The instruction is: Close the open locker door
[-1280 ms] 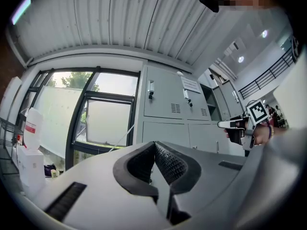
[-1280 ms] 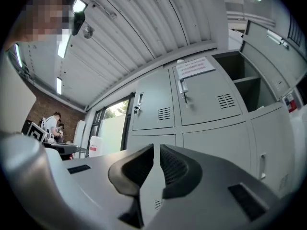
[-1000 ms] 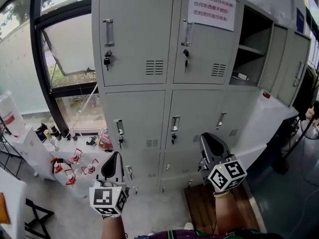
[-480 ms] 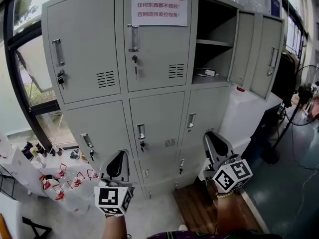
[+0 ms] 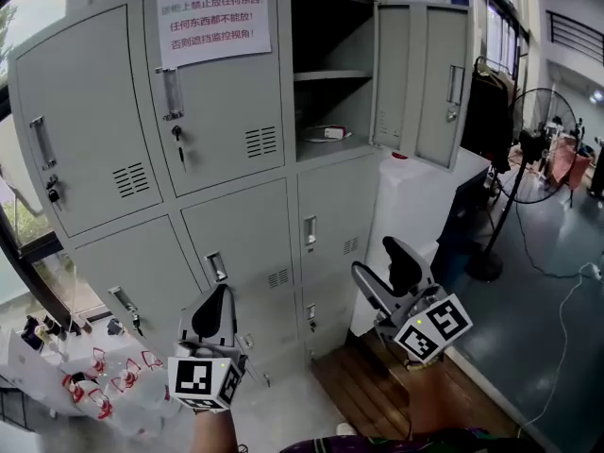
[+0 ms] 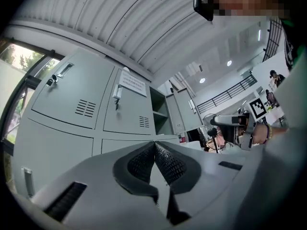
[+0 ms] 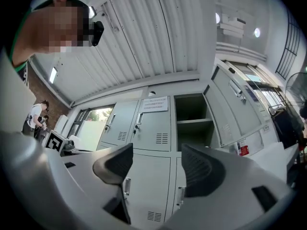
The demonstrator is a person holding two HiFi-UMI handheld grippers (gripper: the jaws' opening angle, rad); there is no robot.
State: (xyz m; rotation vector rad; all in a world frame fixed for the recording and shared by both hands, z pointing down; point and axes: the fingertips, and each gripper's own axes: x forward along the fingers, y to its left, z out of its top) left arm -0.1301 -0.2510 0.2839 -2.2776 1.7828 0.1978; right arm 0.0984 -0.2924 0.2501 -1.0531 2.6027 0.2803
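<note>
Change in view: We are now facing the open compartment point(image 5: 330, 64) more squarely. A second ago the locker bank point(image 5: 236, 206) was turned so that this compartment lay far off to one side.
Task item: The open locker door point(image 5: 394, 74) is hanging just right of the open compartment. It is swung out toward us and standing wide open.
Right gripper: The right gripper point(image 5: 377, 267) is hovering well below the open compartment. Its jaws have just been opening and are now standing released, with nothing between them.
Left gripper: The left gripper point(image 5: 217, 300) is staying clenched and empty, below and to the left of the open compartment.
Contact: We are seeing neither gripper touching the door. Both are holding well apart from it.
Meaning for the task: We are judging this to be the approach stage. The right gripper, nearer the door, is likely being readied to meet the door's free edge. The closing push is not yet beginning.
</note>
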